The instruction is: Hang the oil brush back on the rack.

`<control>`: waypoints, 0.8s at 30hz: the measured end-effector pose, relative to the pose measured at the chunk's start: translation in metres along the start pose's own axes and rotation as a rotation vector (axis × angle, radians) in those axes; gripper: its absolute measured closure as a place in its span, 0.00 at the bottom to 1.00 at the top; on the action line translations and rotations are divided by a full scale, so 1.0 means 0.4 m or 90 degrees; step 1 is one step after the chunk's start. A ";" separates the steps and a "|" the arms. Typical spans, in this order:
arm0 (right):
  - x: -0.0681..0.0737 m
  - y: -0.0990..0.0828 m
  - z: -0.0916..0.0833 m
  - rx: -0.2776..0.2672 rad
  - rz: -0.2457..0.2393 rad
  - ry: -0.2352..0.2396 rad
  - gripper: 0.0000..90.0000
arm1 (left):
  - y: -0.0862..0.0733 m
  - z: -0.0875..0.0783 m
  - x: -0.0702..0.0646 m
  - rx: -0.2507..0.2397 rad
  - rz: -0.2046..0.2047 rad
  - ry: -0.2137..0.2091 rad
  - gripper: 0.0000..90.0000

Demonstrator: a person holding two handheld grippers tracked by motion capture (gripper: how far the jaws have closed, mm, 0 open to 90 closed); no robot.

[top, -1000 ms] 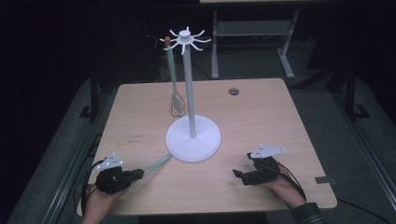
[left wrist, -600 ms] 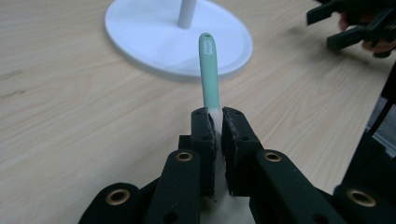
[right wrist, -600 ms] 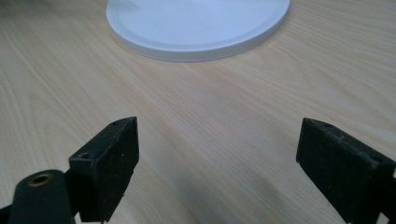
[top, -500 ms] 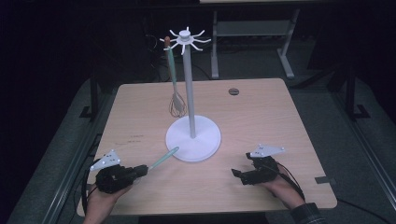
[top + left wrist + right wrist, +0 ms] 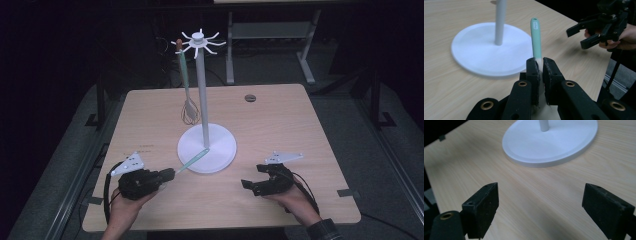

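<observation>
A white utensil stand (image 5: 207, 147) with a tall pole and a ring of hooks at the top stands mid-table. A whisk (image 5: 189, 111) with a green handle hangs from one hook, left of the pole. My left gripper (image 5: 167, 175) is at the front left, shut on a green-handled utensil (image 5: 192, 160) whose free end slants up over the stand's base. The left gripper view has the jaws (image 5: 541, 65) pinched on the utensil's pale lower part, with the green handle (image 5: 536, 37) rising beyond. My right gripper (image 5: 251, 176) rests open at the front right, nothing between its pads (image 5: 541, 195).
A small dark round disc (image 5: 250, 98) lies near the table's far edge. The stand's wide base (image 5: 549, 142) sits just ahead of the right gripper. Table edges run close behind both hands, and dark floor and table legs lie beyond.
My left gripper has risen and shifted right toward the stand, carrying the green-handled utensil so its tip now reaches over the base. The right gripper has stayed put.
</observation>
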State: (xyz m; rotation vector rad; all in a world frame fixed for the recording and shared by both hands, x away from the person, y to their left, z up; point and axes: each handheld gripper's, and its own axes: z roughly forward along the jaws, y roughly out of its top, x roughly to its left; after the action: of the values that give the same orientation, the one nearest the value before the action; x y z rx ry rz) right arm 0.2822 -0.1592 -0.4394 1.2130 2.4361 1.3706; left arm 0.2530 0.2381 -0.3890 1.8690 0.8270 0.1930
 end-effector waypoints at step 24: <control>0.045 0.094 0.038 -0.046 0.018 0.103 0.20 | 0.091 0.172 -0.080 -0.003 0.053 -0.064 0.93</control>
State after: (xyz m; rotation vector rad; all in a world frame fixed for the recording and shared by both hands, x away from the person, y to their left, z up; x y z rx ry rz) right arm 0.2990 -0.1262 -0.4148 1.1664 2.4564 1.6093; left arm 0.2788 0.1585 -0.3815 1.8951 0.6800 0.1511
